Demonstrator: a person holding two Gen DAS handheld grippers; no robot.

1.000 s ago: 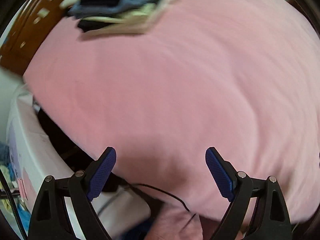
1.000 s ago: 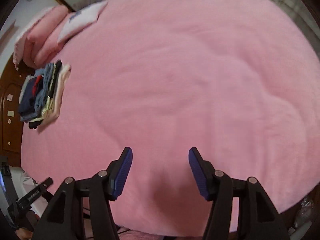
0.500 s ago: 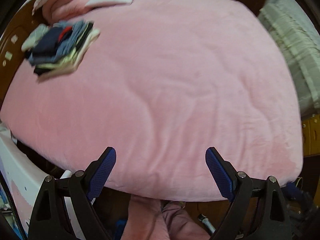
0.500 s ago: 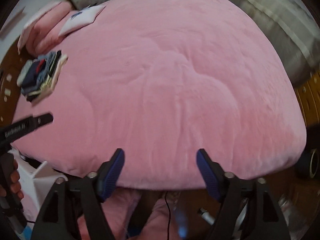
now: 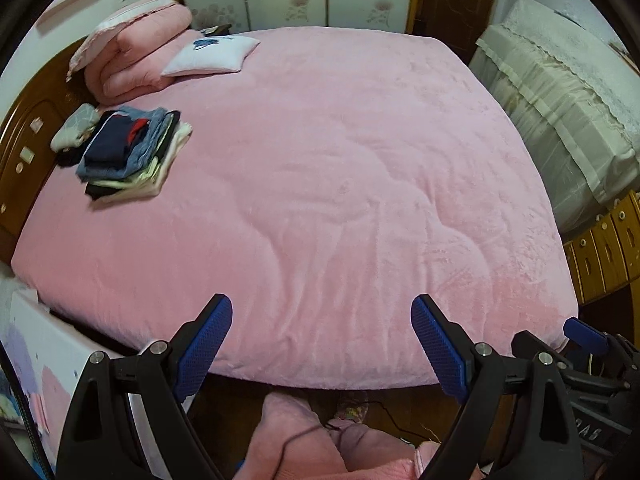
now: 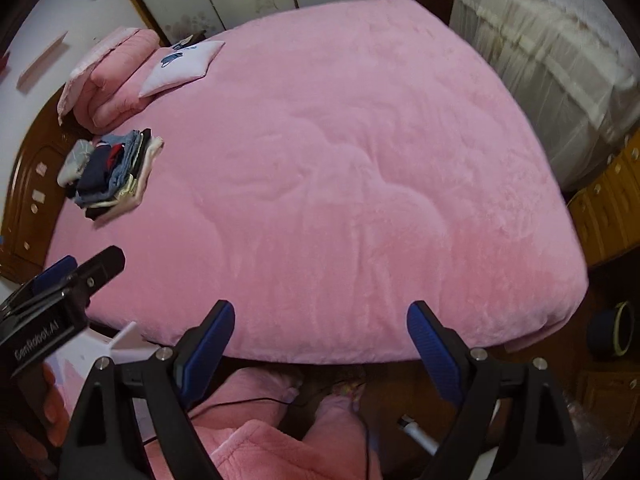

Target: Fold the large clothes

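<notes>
Jaws of left gripper (image 5: 322,344) and right gripper (image 6: 320,346) stand apart, empty. Folded clothes (image 5: 130,152) lie at 10 o'clock on the bed (image 5: 340,184), well apart.

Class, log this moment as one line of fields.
left gripper: open, empty | right gripper: open, empty | folded stack: on pink bed, untouched

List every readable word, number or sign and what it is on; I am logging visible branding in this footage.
"GenRobot.AI": white lettering on the left gripper body, seen in the right wrist view.
Raised digits on the right gripper body, low right in the left wrist view: too dim to read surely.
Blue design on the white pillow: a picture or text, too small to tell.
Pale stickers on the headboard: no legible text.
</notes>
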